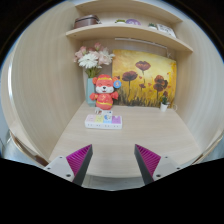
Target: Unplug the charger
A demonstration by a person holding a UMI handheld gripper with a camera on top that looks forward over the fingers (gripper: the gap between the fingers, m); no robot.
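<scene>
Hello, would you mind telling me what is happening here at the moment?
A person is holding a hand-held gripper over a light wooden desk. Its fingers are open and hold nothing. Well beyond them, near the wall, a plush toy in red sits on a small box, with a vase of flowers just behind it and a flower painting beside it. Two shelves hang above. No charger is visible, so the unplugging has not begun.
</scene>
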